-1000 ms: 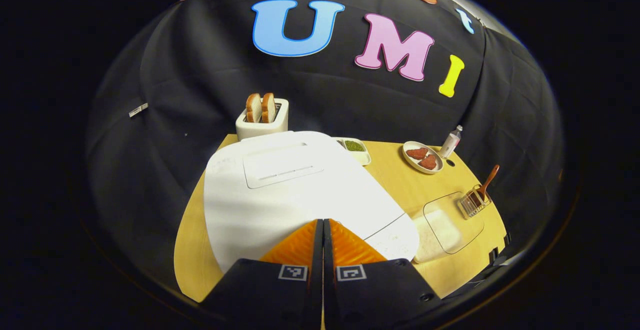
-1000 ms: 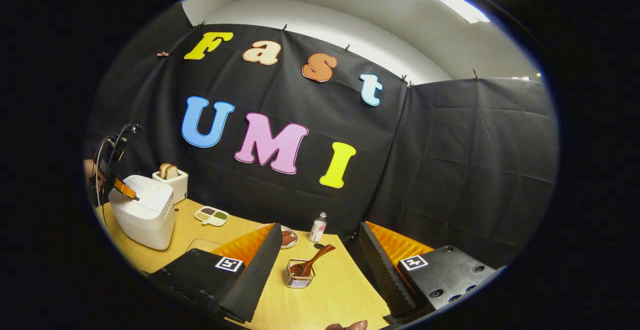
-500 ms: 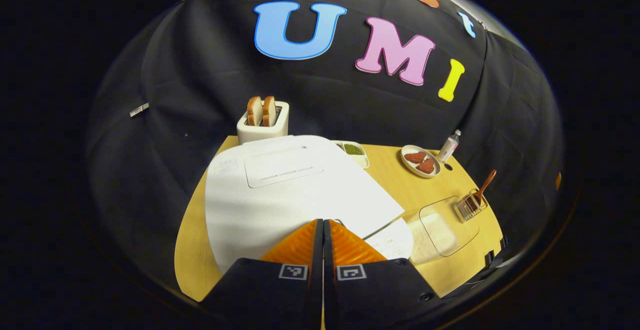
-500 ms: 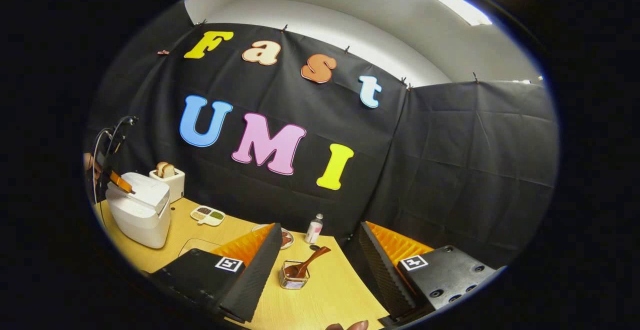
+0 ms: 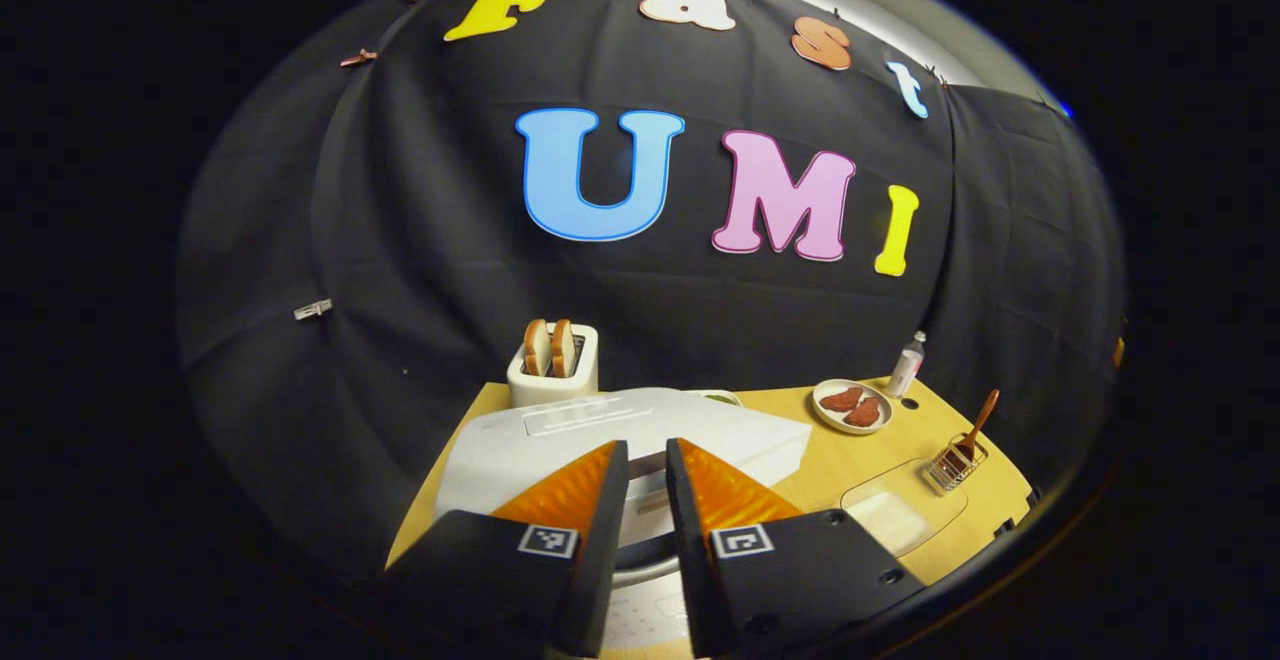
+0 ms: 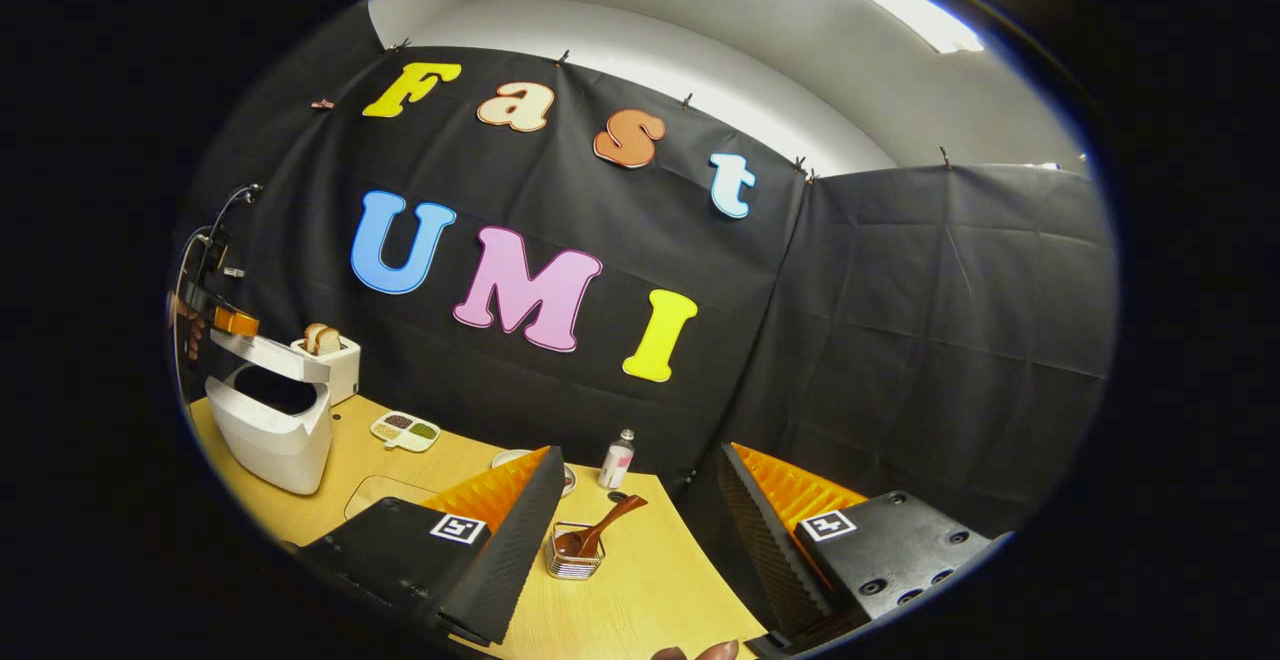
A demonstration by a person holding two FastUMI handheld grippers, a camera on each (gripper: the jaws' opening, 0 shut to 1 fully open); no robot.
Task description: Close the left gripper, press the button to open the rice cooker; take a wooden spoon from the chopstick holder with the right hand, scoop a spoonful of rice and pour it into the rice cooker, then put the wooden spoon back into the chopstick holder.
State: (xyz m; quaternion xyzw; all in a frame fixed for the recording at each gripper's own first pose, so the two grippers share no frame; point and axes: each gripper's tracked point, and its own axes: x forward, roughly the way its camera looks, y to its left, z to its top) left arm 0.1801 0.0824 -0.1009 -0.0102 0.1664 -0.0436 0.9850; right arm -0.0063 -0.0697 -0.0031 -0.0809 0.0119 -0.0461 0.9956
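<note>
Now, in the left gripper view, the left gripper [image 5: 640,480] is seen at six o'clock with its jaws parted by a narrow gap and nothing pinched between them. Just beyond the fingertips, the white rice cooker [image 5: 640,565] is shown with its flat white lid [image 5: 620,435] raised, and the dark rim of the pot opening is glimpsed through the gap. Behind the lid, at about eleven o'clock from it, a white toaster with two bread slices [image 5: 553,365] is placed at the back of the light wooden table [image 5: 850,460]. At three o'clock from the lid, a small white plate with two red pieces [image 5: 852,406] and a small clear bottle [image 5: 907,365] are found. Further toward four o'clock, a clear lidded container of white rice [image 5: 900,518] is set, and just beside it the wire chopstick holder [image 5: 952,464] is seen, with the brown wooden spoon [image 5: 975,427] leaning in it.

In the right gripper view, the right gripper [image 6: 640,530] is held at six o'clock with its jaws spread wide, gripping nothing. Between the fingers, the chopstick holder [image 6: 574,553] with the wooden spoon [image 6: 600,530] is framed on the table [image 6: 640,600]. At nine o'clock, the rice cooker [image 6: 268,420] is shown open, its lid [image 6: 270,355] lifted, with the left gripper [image 6: 232,320] just above the lid. A white divided dish of grains [image 6: 404,430] is placed near the cooker at its four o'clock.
</note>
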